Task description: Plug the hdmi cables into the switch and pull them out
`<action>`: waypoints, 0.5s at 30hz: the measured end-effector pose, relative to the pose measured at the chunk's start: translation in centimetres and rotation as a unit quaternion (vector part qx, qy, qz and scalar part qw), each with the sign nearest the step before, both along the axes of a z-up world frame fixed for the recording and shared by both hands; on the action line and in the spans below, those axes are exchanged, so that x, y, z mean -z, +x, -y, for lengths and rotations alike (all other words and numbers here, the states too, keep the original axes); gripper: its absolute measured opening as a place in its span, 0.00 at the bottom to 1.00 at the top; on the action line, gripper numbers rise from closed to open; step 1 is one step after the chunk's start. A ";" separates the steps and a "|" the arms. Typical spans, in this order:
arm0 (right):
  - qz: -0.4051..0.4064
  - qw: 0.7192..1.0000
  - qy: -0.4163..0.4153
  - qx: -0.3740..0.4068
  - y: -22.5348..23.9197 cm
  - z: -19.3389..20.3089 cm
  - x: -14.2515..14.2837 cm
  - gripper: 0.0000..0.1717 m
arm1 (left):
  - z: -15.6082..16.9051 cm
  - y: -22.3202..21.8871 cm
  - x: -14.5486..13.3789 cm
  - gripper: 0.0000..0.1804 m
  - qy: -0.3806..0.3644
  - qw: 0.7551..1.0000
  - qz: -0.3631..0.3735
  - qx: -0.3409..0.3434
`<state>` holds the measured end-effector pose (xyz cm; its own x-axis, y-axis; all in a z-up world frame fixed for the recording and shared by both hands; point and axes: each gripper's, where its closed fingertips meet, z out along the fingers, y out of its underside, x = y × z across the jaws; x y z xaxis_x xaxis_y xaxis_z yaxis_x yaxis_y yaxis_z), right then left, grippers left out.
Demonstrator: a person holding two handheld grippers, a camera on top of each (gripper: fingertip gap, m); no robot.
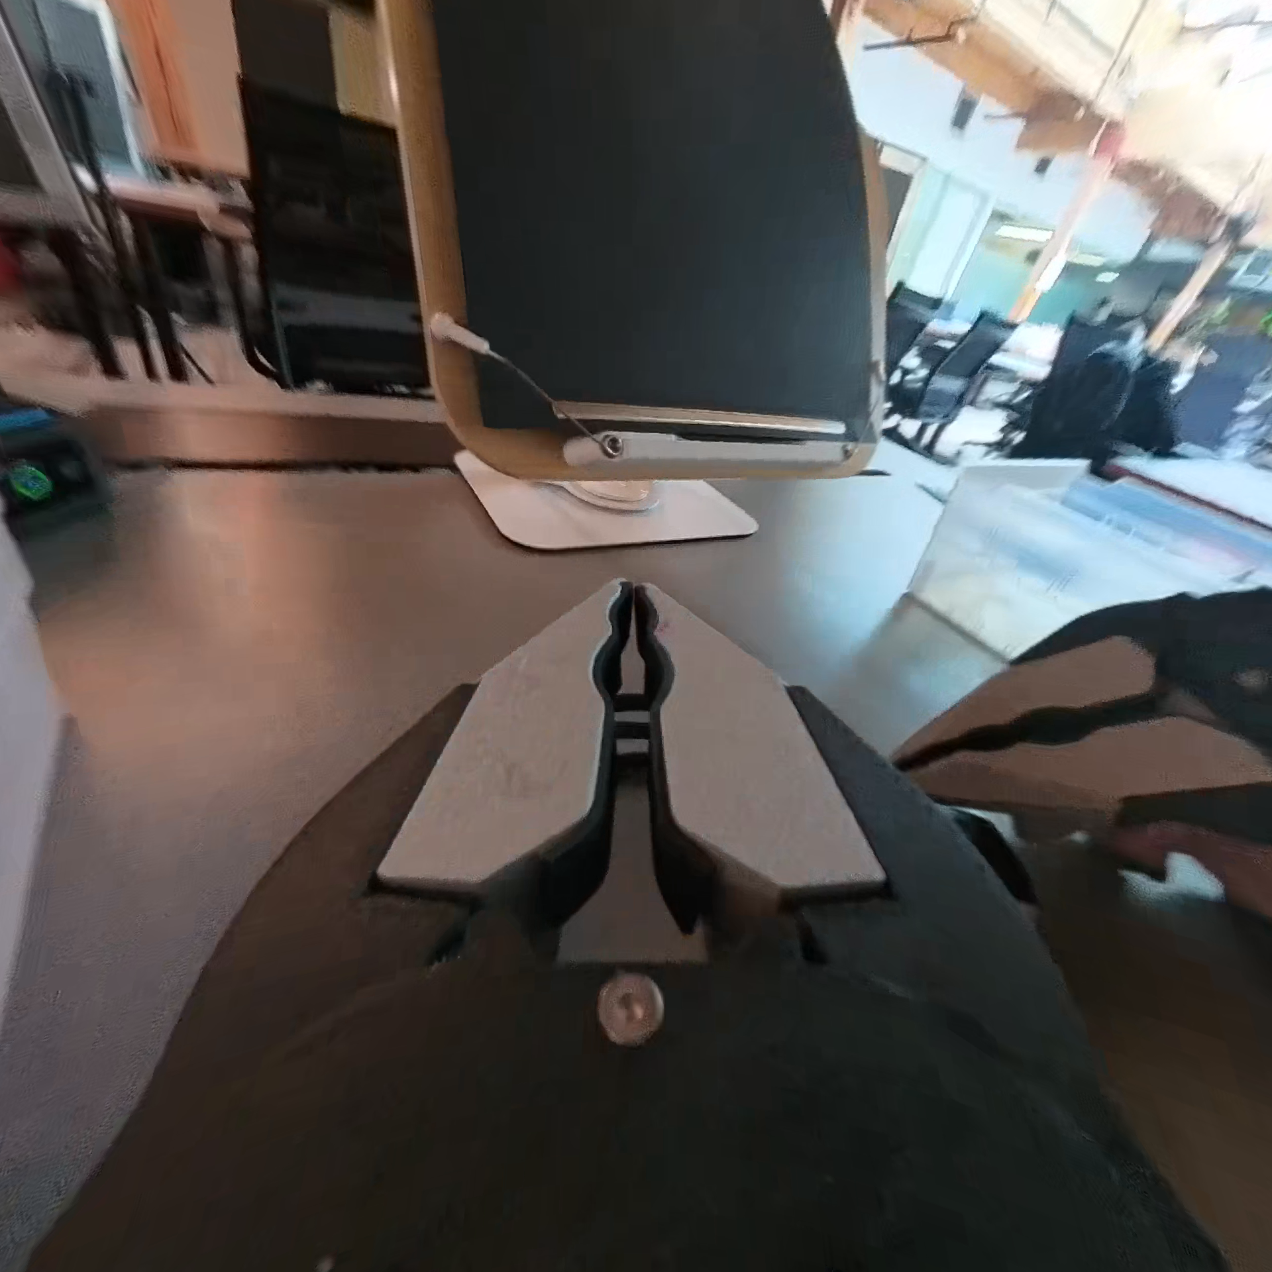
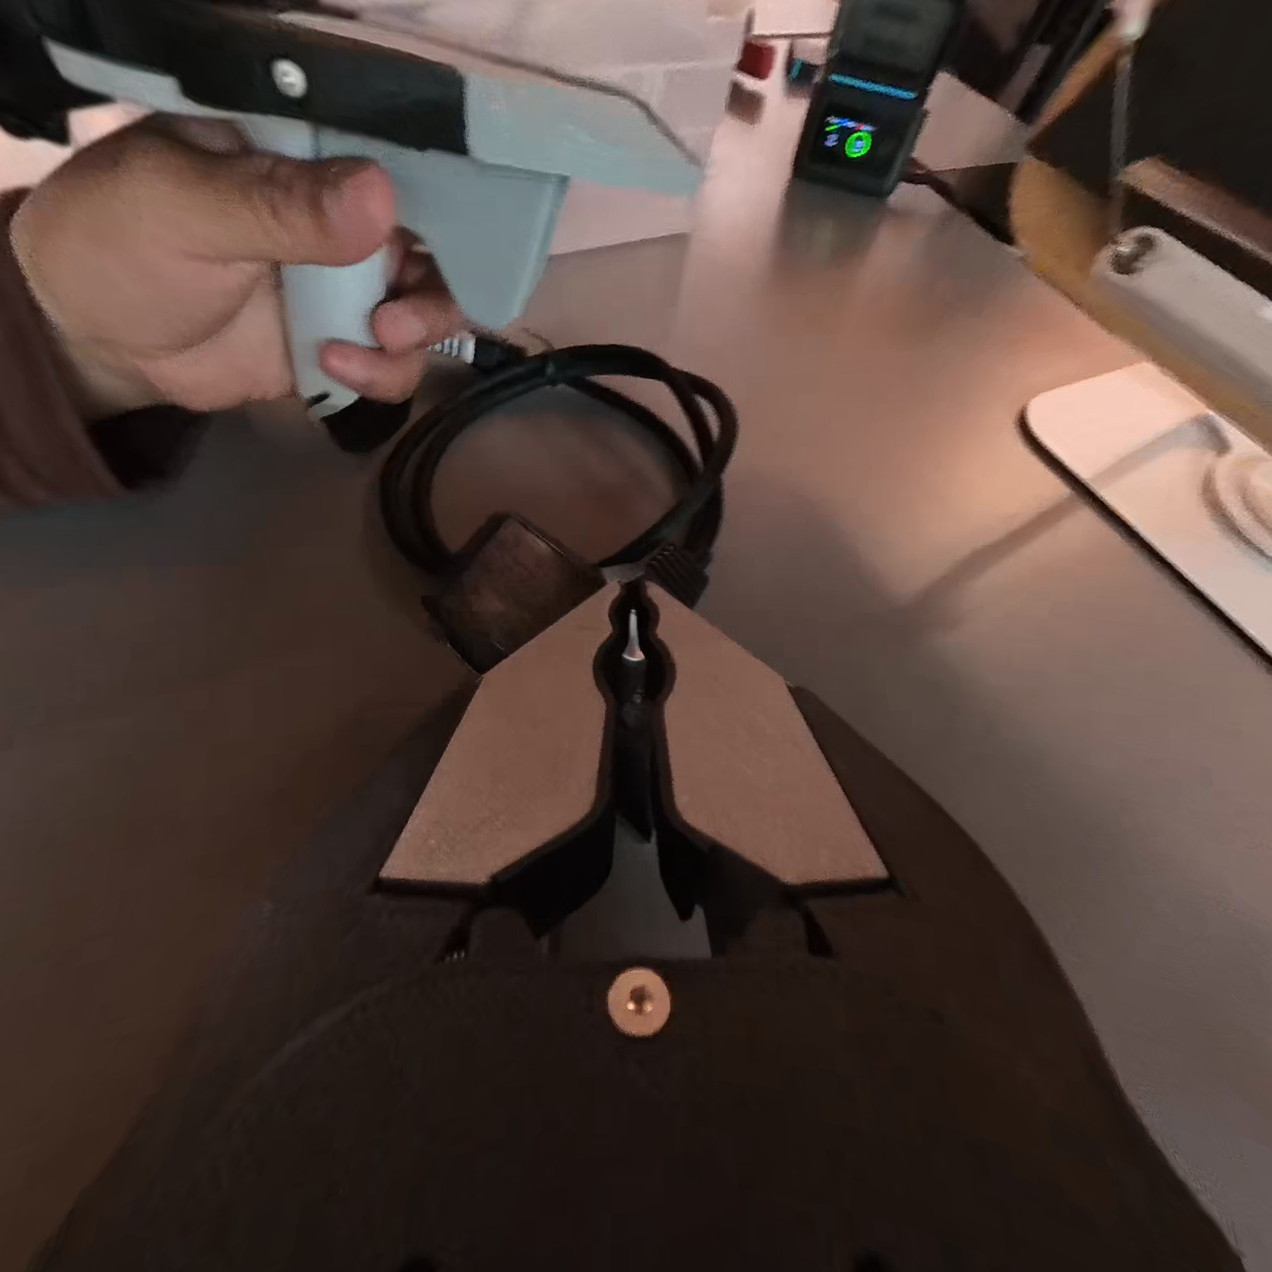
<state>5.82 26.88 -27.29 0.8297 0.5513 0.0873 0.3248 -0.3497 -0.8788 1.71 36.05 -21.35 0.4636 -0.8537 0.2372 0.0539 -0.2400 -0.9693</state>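
Jaws of left gripper (image 1: 634, 590) closed on nothing above bare bench (image 1: 275, 619); right gripper (image 2: 633, 592) closed too, apparently empty, at switch (image 2: 513, 581) beside coiled hdmi cables (image 2: 550, 413). Risk: closed tips nudge switch, plug shifts

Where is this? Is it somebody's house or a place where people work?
Probably a workplace, like an open office. A monitor stands on a grey desk, black chairs sit round tables in a big bright hall behind, and a coiled black cable lies on the desk.
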 end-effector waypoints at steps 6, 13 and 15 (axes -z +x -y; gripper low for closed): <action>-0.054 0.996 0.006 0.072 2.4 -1.1 -1.1 0.22 | 1.8 0.5 -0.2 0.35 -0.066 0.990 0.055 0.109; -0.044 0.993 0.023 0.109 3.6 -1.5 -1.5 0.29 | 0.9 0.0 0.2 0.20 -0.027 0.998 0.021 0.061; -0.042 0.993 0.023 0.110 3.7 -1.5 -1.5 0.29 | 0.4 -0.1 0.5 0.07 -0.031 0.999 0.010 0.043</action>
<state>9.50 28.39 -25.83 0.9351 0.3527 0.0340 0.1701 -0.3625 -0.9163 1.59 35.65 -21.86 0.3838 -0.8734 0.2998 0.0495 -0.3048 -0.9511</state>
